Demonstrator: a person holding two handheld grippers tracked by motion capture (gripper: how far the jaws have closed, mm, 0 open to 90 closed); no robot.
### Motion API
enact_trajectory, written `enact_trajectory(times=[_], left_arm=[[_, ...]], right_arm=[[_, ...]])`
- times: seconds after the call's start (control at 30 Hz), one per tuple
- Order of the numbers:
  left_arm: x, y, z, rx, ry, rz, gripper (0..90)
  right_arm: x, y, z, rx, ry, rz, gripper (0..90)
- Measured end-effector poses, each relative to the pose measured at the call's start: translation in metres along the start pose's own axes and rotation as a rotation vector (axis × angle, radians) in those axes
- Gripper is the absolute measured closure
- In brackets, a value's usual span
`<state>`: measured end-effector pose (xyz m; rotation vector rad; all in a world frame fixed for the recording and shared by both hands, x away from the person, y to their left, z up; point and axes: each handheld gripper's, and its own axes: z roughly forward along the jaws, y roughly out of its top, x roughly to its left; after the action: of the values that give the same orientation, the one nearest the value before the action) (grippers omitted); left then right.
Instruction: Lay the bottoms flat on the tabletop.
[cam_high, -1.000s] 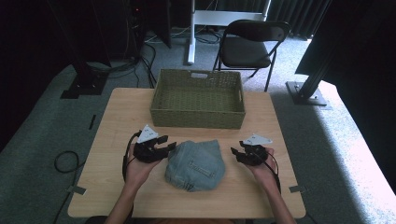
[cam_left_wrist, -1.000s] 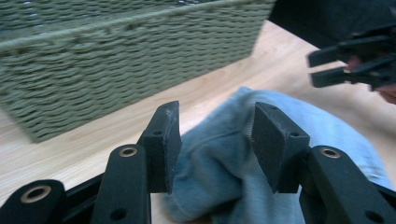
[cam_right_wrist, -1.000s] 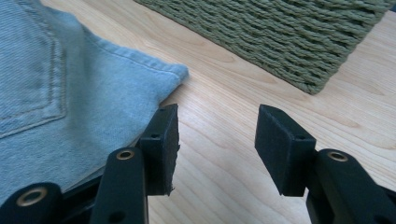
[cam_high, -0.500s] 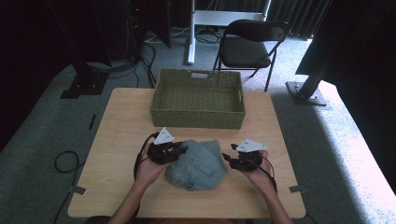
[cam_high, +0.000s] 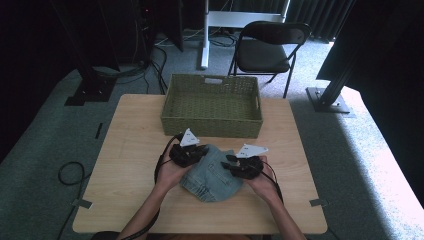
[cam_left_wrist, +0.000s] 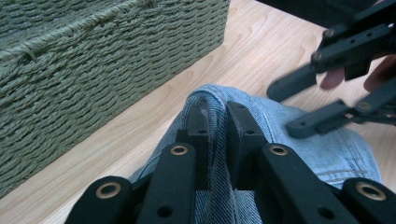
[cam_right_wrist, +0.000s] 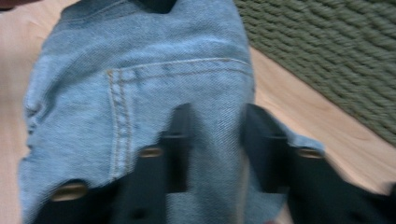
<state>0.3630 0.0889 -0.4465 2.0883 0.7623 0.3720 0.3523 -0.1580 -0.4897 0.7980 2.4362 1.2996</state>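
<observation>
Item: jeans (cam_high: 212, 172) bunched on tabletop (cam_high: 125, 150) before basket (cam_high: 212, 102), left claw (cam_left_wrist: 217, 122) clamped on a fold, right claw (cam_right_wrist: 215, 135) just closing over denim — you lift both evenly.

No lettering, label, brand mark, number or sign can be read in any of the three views.
</observation>
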Motion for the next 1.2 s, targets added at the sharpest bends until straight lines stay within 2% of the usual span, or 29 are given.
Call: enact_trajectory(times=[0.03, 0.07, 0.17, 0.3, 0.33, 0.37, 0.47, 0.57, 0.63, 0.67, 0.7, 0.77, 0.87, 0.9, 1.0, 1.1, 1.2], left_arm=[[0.0, 0.0, 0.0, 0.001, 0.0, -0.002, 80.9], [0.001, 0.0, 0.0, -0.003, -0.003, -0.008, 79.1], [0.0, 0.001, -0.004, -0.015, 0.005, -0.016, 71.2], [-0.003, 0.0, -0.015, -0.023, 0.026, 0.007, 67.6], [-0.003, -0.001, -0.018, -0.023, 0.033, 0.011, 67.2], [-0.002, -0.002, -0.021, -0.022, 0.038, 0.011, 67.2], [0.001, -0.009, -0.029, -0.019, 0.053, 0.002, 67.2], [0.006, -0.022, -0.032, 0.012, 0.066, -0.014, 68.5], [0.006, -0.025, -0.032, 0.019, 0.067, -0.02, 68.9], [0.007, -0.036, -0.029, 0.06, 0.054, -0.026, 71.1], [0.006, -0.039, -0.027, 0.072, 0.048, -0.026, 72.4], [0.004, -0.045, -0.019, 0.111, 0.04, -0.01, 74.3], [0.004, -0.051, -0.003, 0.167, 0.02, -0.012, 75.8], [0.003, -0.05, 0.002, 0.186, 0.015, 0.003, 75.8], [-0.002, -0.043, 0.012, 0.185, -0.016, 0.026, 75.7], [-0.007, -0.03, 0.016, 0.169, -0.017, 0.053, 75.4], [-0.008, -0.014, 0.017, 0.145, -0.008, 0.07, 75.2]], right_arm=[[0.0, 0.0, 0.001, 0.003, -0.008, -0.002, 82.3], [-0.001, 0.001, 0.001, 0.008, -0.009, -0.006, 84.1], [0.0, 0.004, 0.0, 0.037, -0.036, -0.028, 85.1], [-0.008, 0.004, 0.0, 0.074, -0.119, -0.03, 85.0], [-0.015, 0.002, 0.003, 0.104, -0.162, -0.015, 85.0], [-0.015, 0.002, 0.003, 0.104, -0.162, -0.015, 85.0], [-0.025, -0.003, 0.004, 0.128, -0.199, 0.028, 85.0], [-0.036, -0.009, 0.004, 0.171, -0.251, 0.049, 87.0], [-0.038, -0.01, 0.004, 0.177, -0.255, 0.054, 87.1], [-0.04, -0.012, 0.004, 0.186, -0.264, 0.058, 87.5], [-0.04, -0.013, 0.004, 0.19, -0.269, 0.054, 87.6], [-0.039, -0.012, 0.004, 0.19, -0.274, 0.054, 87.6], [-0.037, -0.011, 0.002, 0.19, -0.28, 0.047, 87.1], [-0.036, -0.011, 0.0, 0.191, -0.278, 0.047, 85.0], [-0.028, -0.008, -0.009, 0.159, -0.248, 0.017, 71.8], [-0.018, -0.006, -0.02, 0.122, -0.202, -0.032, 60.7], [-0.006, -0.005, -0.028, 0.115, -0.164, -0.087, 53.2]])
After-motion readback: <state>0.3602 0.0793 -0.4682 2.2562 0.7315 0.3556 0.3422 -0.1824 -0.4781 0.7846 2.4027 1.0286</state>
